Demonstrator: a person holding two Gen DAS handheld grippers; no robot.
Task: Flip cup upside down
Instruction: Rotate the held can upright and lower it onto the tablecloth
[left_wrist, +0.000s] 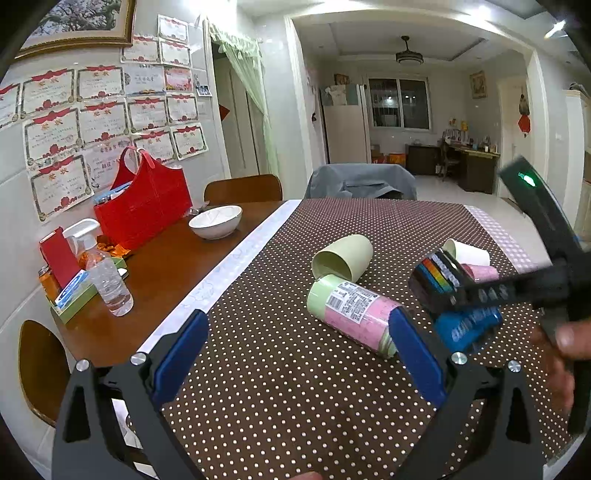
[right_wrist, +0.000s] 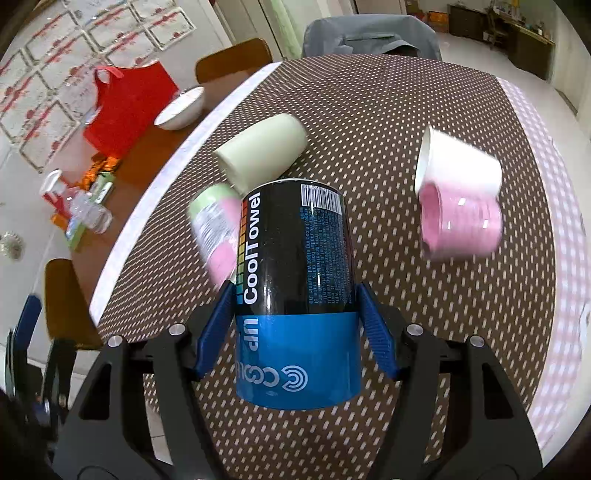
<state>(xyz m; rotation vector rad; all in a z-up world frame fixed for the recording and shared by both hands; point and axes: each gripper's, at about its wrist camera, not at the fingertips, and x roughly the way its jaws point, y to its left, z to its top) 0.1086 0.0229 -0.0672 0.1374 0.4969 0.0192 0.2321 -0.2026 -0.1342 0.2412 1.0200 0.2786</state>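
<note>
My right gripper (right_wrist: 295, 310) is shut on a black and blue "CoolTowel" cup (right_wrist: 295, 295), held above the dotted tablecloth (right_wrist: 406, 92); the cup also shows in the left wrist view (left_wrist: 454, 295). A pale green cup (left_wrist: 341, 256) lies on its side, also seen in the right wrist view (right_wrist: 262, 153). A green and pink cup with a label (left_wrist: 351, 312) lies next to it, also in the right wrist view (right_wrist: 218, 229). A white cup (right_wrist: 458, 166) and a pink cup (right_wrist: 461, 229) lie at the right. My left gripper (left_wrist: 299, 354) is open and empty above the cloth.
On the bare wooden table (left_wrist: 177, 258) at the left stand a white bowl (left_wrist: 216, 220), a red bag (left_wrist: 146, 203), a spray bottle (left_wrist: 105, 273) and small boxes. Chairs (left_wrist: 243, 188) stand at the far side. The table edge is close at the right.
</note>
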